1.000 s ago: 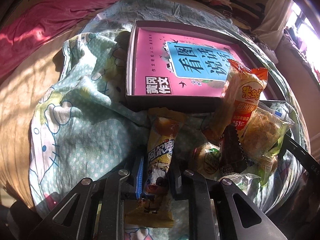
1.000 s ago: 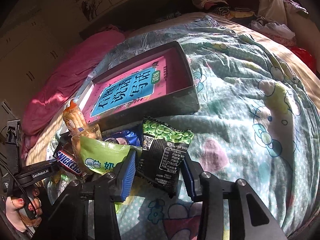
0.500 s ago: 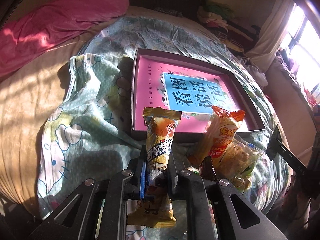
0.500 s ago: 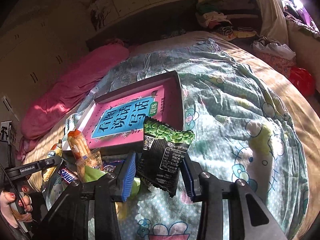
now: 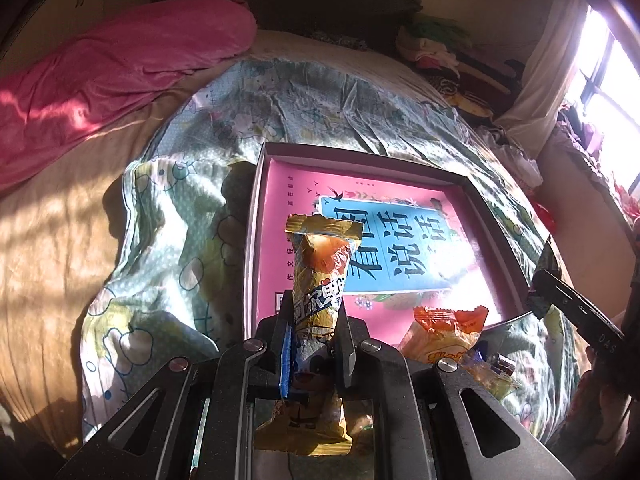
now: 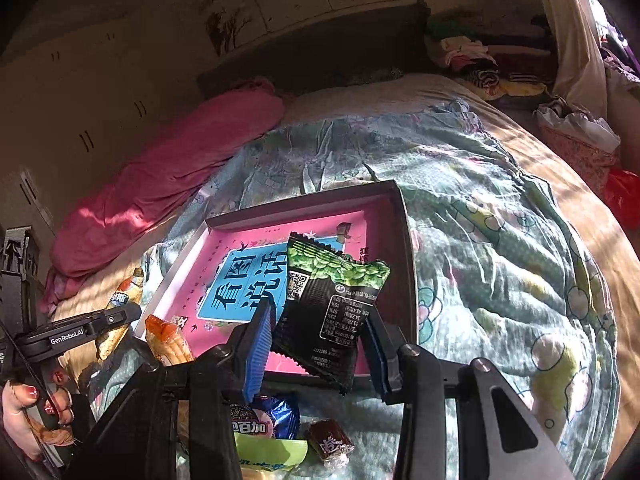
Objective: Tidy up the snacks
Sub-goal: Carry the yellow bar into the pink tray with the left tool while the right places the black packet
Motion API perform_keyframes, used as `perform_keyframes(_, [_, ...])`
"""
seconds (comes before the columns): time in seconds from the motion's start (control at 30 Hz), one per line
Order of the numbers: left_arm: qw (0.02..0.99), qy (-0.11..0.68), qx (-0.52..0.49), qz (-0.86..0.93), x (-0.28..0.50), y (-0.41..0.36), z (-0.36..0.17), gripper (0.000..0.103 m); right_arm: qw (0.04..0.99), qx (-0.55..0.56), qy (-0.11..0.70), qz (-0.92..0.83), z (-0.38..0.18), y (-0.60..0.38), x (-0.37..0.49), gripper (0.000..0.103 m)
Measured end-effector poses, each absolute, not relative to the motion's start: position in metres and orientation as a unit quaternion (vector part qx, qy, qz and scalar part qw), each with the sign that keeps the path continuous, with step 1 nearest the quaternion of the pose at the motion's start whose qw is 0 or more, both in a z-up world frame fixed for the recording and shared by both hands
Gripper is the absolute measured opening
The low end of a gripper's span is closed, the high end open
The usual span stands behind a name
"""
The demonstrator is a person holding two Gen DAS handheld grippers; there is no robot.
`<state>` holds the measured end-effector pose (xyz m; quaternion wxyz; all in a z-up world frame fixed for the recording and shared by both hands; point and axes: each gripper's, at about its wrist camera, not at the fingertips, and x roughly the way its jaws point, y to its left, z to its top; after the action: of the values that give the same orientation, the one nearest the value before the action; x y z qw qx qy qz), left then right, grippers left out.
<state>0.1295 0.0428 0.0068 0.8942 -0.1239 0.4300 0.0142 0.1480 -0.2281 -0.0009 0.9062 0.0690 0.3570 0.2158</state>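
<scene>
Both grippers have risen since the earlier frames, each lifting its packet off the bedspread so that the box now sits lower and farther below them.

Left gripper [image 5: 313, 338]: fingers clamped on the yellow-orange snack packet [image 5: 318, 280], which stands upright between the pads, its crimped top edge overlapping the view of the box. Just right of the fingers, an orange-topped packet [image 5: 442, 336] and several small wrapped sweets [image 5: 486, 368] lie on the bedspread, against the near wall of the box.

Right gripper [image 6: 318, 340]: fingers closed on the black-and-green pea packet [image 6: 330, 308], held by its lower sides with the green printed end up. Below the fingers lie a blue round-biscuit wrapper [image 6: 262, 420], a green packet [image 6: 268, 454] and a brown wrapped sweet [image 6: 330, 442]. At the left edge, a hand [image 6: 24, 412] grips the handle of the other gripper.

Beyond the packets, the shallow dark box [image 5: 256, 216] rests open on the patterned bedspread [image 5: 168, 240]; a pink book with a blue title panel [image 5: 400, 248] lies flat inside it. Farther back, a pink quilt [image 5: 112, 76] is bundled along the left side of the bed, and piled clothes [image 5: 436, 46] lie at the far end near the window [image 5: 608, 92].
</scene>
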Motion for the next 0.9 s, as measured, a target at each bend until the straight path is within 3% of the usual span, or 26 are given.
perform_keyframes(0.9, [0.875,0.473,-0.099,0.034,0.175,0.026,-0.026,0.016,0.887,0.036,0.416,0.197,-0.039,-0.21,0.177,0.043])
